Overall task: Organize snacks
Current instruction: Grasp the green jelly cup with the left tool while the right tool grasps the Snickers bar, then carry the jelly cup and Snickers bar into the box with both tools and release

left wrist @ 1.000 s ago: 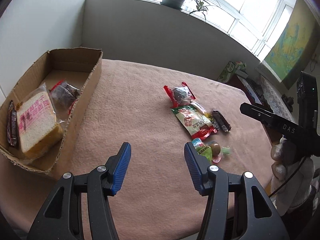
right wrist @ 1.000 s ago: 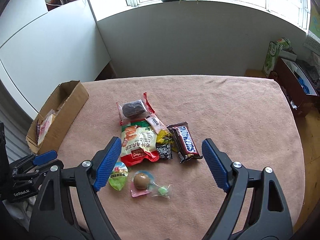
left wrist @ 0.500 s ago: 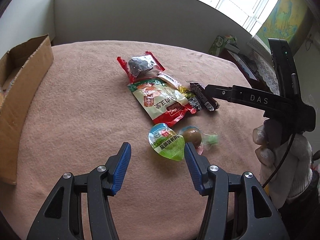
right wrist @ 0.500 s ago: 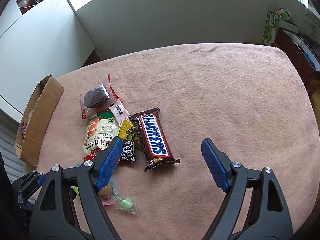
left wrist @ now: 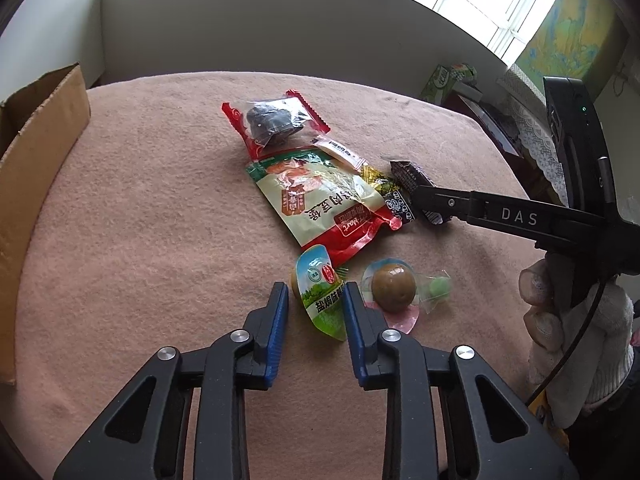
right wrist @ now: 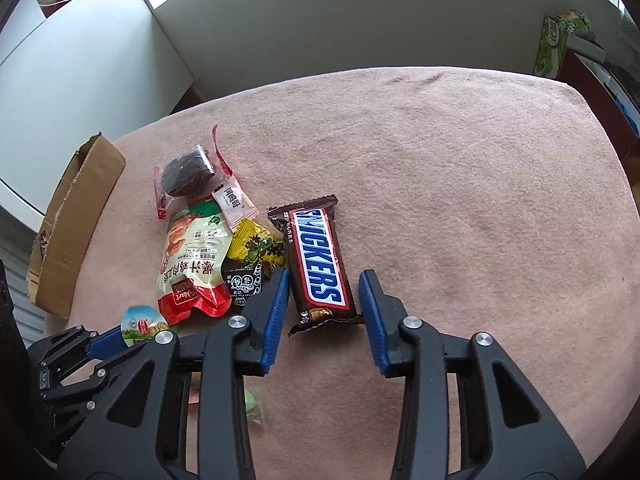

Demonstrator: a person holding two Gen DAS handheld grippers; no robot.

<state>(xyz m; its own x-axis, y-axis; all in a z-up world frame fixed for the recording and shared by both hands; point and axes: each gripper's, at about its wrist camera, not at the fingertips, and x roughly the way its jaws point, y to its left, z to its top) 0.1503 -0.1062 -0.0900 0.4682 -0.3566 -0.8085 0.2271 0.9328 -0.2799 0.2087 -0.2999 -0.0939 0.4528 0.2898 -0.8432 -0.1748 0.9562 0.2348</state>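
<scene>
Snack count on the pink-covered table (right wrist: pixel 460 168): seven loose packets, one box.

One Snickers bar (right wrist: pixel 318 260), one big red-and-green pouch (left wrist: pixel 324 204), one clear red-edged pack (left wrist: pixel 272 120) with a dark cake inside, one small white sachet (right wrist: pixel 234 202), one yellow-and-black candy packet (right wrist: pixel 256 258), one green-lidded jelly cup (left wrist: pixel 320 292), and one pink pack (left wrist: pixel 394 292) with a brown ball in it. One cardboard box (right wrist: pixel 76 228) at the table's left edge. Two grippers (left wrist: pixel 314 304) (right wrist: pixel 324 300) too.

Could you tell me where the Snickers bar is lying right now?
In the right wrist view, the Snickers bar lies on the pink cloth between the open fingers of the right gripper, just right of the yellow-green packet.
</scene>
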